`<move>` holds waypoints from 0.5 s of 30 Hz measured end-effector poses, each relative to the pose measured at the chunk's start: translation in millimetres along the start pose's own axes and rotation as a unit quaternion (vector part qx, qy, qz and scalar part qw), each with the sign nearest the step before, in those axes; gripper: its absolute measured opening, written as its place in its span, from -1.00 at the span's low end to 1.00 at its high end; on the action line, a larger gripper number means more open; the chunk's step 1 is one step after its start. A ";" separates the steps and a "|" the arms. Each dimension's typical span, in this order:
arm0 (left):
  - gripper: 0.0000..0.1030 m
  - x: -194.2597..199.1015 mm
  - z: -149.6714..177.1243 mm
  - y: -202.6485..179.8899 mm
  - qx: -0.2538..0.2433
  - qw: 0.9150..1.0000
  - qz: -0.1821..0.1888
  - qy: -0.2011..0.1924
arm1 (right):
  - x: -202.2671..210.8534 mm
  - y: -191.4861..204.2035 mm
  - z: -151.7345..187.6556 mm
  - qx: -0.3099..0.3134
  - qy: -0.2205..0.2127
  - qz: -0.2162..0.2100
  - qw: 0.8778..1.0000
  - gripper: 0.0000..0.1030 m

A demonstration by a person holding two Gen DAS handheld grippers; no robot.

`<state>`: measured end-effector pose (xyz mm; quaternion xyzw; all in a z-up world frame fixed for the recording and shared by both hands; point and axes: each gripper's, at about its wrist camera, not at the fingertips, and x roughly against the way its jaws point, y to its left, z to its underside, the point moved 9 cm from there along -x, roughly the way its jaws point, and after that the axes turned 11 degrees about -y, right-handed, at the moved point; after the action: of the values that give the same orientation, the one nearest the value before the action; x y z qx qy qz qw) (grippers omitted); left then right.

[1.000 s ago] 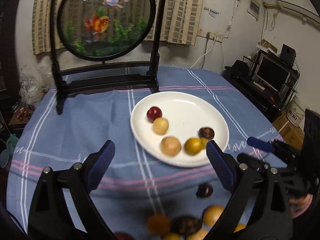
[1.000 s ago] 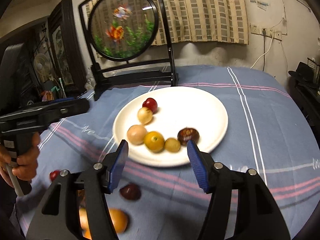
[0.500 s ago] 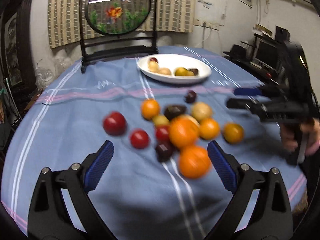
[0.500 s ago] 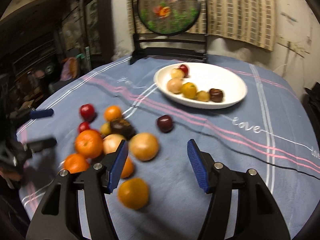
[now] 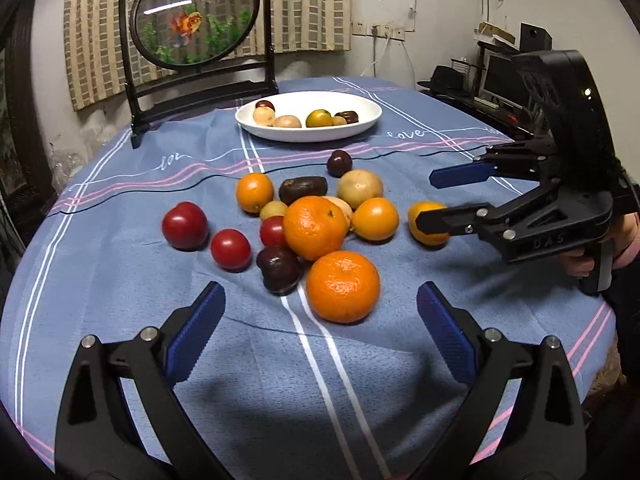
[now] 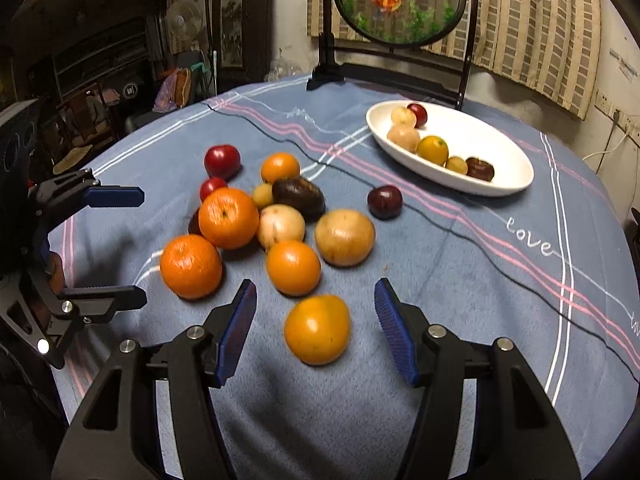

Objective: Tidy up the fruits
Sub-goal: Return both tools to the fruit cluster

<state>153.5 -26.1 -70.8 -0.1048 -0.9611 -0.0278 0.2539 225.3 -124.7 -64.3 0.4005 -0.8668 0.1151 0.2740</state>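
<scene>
A white plate at the far side of the table holds several small fruits. Nearer, loose fruit lies in a heap on the blue cloth: oranges, red and dark plums, pale yellow fruits. My left gripper is open, and a big orange sits just ahead between its fingertips, untouched. My right gripper is open around a yellow-orange fruit that lies apart from the heap. There is a gap between each pad and that fruit.
A round goldfish screen on a black stand rises behind the plate. The striped tablecloth rounds off at the table's near edge. A desk with a monitor stands to the right. A person's hand grips the right gripper's handle.
Both grippers have drawn back from the plate to the loose heap. In the last half second the right gripper closed in on the yellow-orange fruit, which now lies between its pads.
</scene>
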 end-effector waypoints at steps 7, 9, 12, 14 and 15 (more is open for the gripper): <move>0.91 -0.4 1.5 -1.8 0.002 1.000 0.009 0.001 | -8.4 8.1 14.2 0.009 0.029 -0.010 0.999 0.21; 0.91 -1.0 1.9 -2.0 0.003 1.000 0.010 0.003 | -9.0 8.4 15.9 0.010 0.032 -0.008 0.999 0.21; 0.91 -1.2 2.5 -1.1 0.008 1.000 0.010 0.006 | -9.6 3.7 16.8 0.001 0.034 -0.005 0.999 0.21; 0.91 -2.1 3.3 -0.1 0.011 1.000 0.011 0.009 | -10.7 2.0 18.5 -0.003 0.039 -0.004 0.999 0.20; 0.91 -2.7 3.7 0.3 0.013 1.000 0.011 0.011 | -10.6 2.3 18.5 -0.003 0.038 -0.005 0.999 0.20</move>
<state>154.1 -25.9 -75.4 -0.1120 -0.9572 -0.0141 0.2663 222.0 -124.2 -85.5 0.3994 -0.8540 0.1264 0.3086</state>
